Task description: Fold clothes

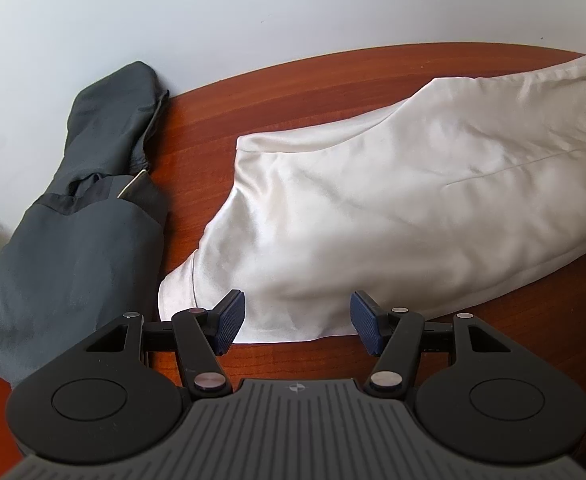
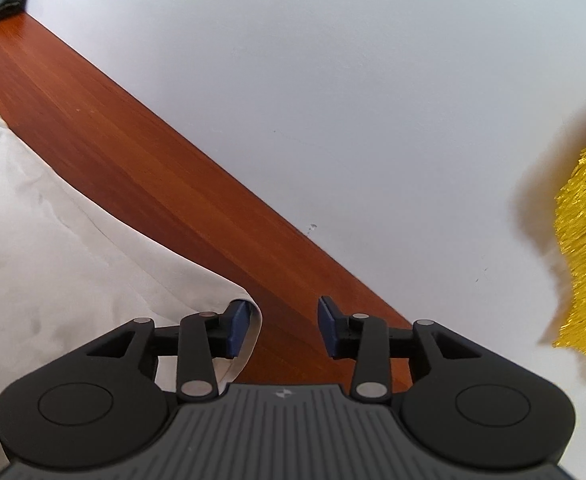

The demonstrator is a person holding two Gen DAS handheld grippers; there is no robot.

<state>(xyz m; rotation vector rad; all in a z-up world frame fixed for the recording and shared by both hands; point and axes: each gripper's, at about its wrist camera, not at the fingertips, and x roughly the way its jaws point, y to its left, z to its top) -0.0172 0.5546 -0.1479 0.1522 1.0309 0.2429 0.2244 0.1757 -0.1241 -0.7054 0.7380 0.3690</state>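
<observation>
Judging the white garment [image 1: 393, 208] soft and slippery, we would pinch its near hem; left gripper [image 1: 297, 320] and right gripper [image 2: 283, 328] gape, holding nothing.

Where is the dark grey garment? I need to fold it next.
In the left wrist view, the dark grey garment lies at the left of the wooden table, against the white wall, beside the white cloth.

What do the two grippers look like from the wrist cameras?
Both look alike. The left gripper and right gripper have black linkage arms with silver round pivots, two dark blue textured pads, a grey ribbed body with a small round mark, and a black round disc on each side. No cables or sleeves show.
</observation>
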